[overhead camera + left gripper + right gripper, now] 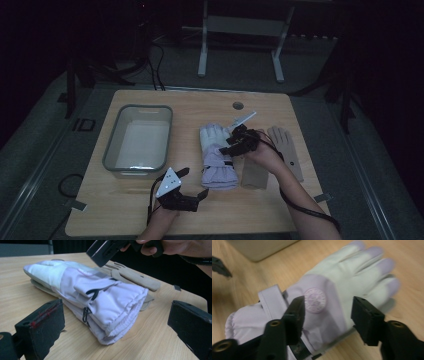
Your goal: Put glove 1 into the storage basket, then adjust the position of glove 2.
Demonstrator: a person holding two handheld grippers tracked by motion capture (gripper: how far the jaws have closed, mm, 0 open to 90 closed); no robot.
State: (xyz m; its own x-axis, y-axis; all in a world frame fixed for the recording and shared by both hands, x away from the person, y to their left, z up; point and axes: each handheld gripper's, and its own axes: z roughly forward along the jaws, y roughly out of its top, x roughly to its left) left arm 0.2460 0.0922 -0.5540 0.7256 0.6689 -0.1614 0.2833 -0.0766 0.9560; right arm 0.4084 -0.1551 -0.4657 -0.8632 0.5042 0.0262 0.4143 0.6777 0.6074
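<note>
Soft cloth gloves lying on a matt, pale wood-grain table (125,210)

The padded lilac-and-white fabric ski glove (329,297) is showing smooth woven cloth, a stitched round rubbery badge and a gathered cuff; the flat beige suede-like glove (135,277) beside it is looking soft and dull. The black jaw pads of the right gripper (327,315) are looking like matt, slightly rough foam. The grey rectangular plastic tub (139,140) is looking smooth with a faint sheen.
</note>
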